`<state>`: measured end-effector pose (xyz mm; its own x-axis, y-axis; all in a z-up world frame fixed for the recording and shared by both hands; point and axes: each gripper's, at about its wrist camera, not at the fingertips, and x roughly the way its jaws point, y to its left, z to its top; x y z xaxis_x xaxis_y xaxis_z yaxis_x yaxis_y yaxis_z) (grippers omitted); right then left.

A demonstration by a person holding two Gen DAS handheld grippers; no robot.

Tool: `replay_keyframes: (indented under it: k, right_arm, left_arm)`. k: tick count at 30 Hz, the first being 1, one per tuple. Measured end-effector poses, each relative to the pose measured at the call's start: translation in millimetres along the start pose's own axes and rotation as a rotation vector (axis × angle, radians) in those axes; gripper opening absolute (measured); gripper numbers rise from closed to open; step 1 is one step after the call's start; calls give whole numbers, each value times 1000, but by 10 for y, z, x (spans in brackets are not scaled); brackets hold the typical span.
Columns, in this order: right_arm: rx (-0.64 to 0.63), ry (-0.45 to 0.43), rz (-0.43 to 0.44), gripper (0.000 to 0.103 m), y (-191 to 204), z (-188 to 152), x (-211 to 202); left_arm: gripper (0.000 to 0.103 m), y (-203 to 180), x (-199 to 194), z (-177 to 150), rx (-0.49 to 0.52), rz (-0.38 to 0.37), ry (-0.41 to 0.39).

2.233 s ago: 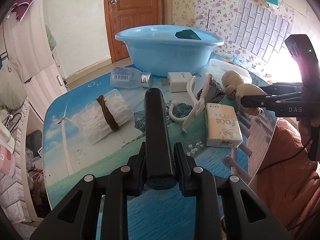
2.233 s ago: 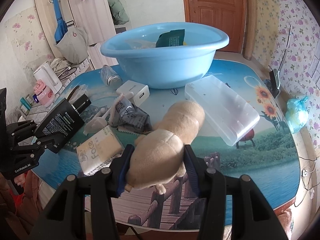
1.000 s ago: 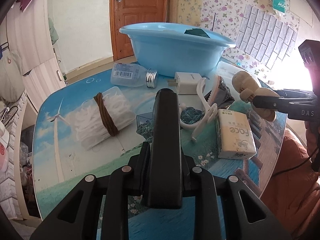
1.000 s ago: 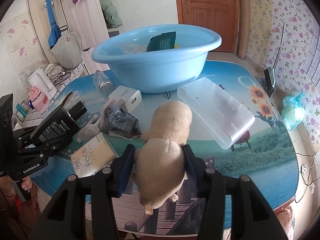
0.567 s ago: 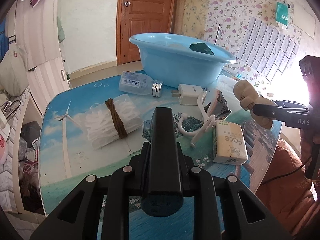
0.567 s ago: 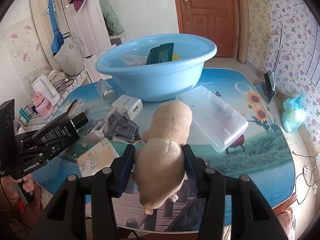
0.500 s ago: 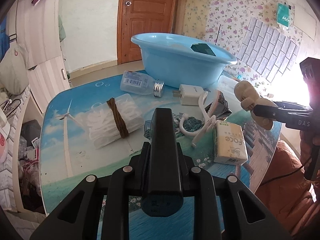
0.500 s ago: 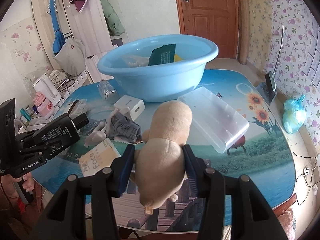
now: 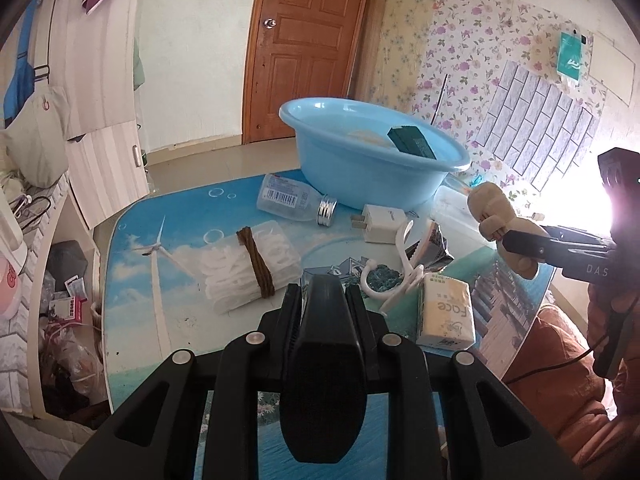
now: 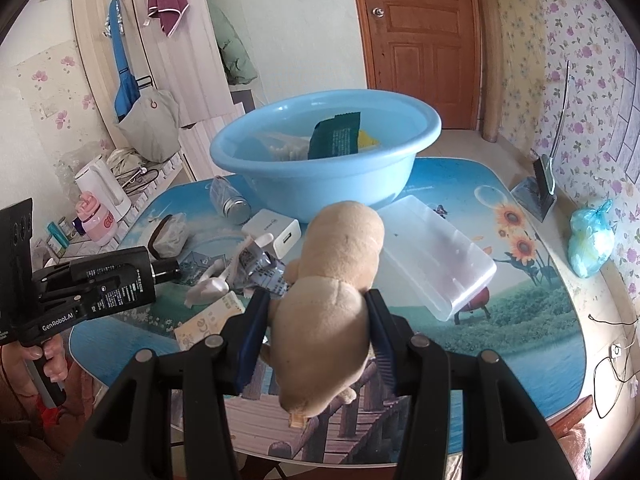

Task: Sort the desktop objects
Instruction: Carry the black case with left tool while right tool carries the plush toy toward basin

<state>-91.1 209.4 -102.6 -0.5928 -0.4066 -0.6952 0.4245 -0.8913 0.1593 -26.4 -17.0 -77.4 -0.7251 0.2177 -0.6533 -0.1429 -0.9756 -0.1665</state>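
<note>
Left gripper [image 9: 323,304]: jaws pressed together on a black bottle [image 9: 323,364], matte hard plastic, flattened oblong body with rounded shoulders. In the right wrist view the same black bottle [image 10: 120,280] shows white print on its flat face and a narrow round cap at the tip; it is lifted off the table, held out over its near left edge.

Right gripper [image 10: 316,320]: blue ribbed pads clamped on a plush toy [image 10: 336,280], tan, soft nap, 2 rounded lobes, body squeezed in between the pads. It hangs above the table, in front of the basin.

Table [image 10: 540,320]: rounded corners, glossy printed top with sky, sunflowers, windmill and boardwalk scenery.

Basin [image 9: 360,172]: light blue smooth plastic, round, rolled rim, at the far side of the table. Inside, a dark green foil packet [image 10: 336,136] with serrated edge leaning on the wall, plus something yellow and something whitish, not clear what.

On the table:
- Clear bottle [image 9: 292,200], lying on its side, barcode label, ribbed metal cap.
- White charger cube [image 9: 380,218], hard plastic, 2 metal prongs, just in front of the basin.
- Bundle of white cotton swabs [image 9: 244,264] in a clear wrap, bound by 1 brown braided band.
- White plastic hook [image 9: 400,276], curved, beside a crumpled printed wrapper [image 10: 260,268].
- Tissue pack [image 9: 444,312], pale yellow soft film, rectangular, marked "Face".
- Translucent box [image 10: 436,256], frosted plastic, long rectangular, rounded corners, lying to the right of the plush toy.
</note>
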Motion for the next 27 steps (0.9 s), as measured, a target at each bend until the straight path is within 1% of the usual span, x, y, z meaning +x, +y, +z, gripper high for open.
replay_keyframes:
  k: [5,14,17,22,27]
  right_arm:
    - [-18,-15,16,47,63,46,-47]
    - [-20,-21,19,47,78,49,-72]
    - [-19,-19,21,47,75,45,-70]
    - [-14,-5,28,47,59,22,-56]
    - [-8,0,33,47,28,-3,-32]
  left_arm:
    - [21,41,-75,7,-18,-5,-11]
    - [21,20,-140,44,-8,2,-24]
    - [21,10,-112,-3,5,3,-2]
    - [21,-12,-25,-202,14,6,66]
    - [21,-43,-30,-247,26,14,73]
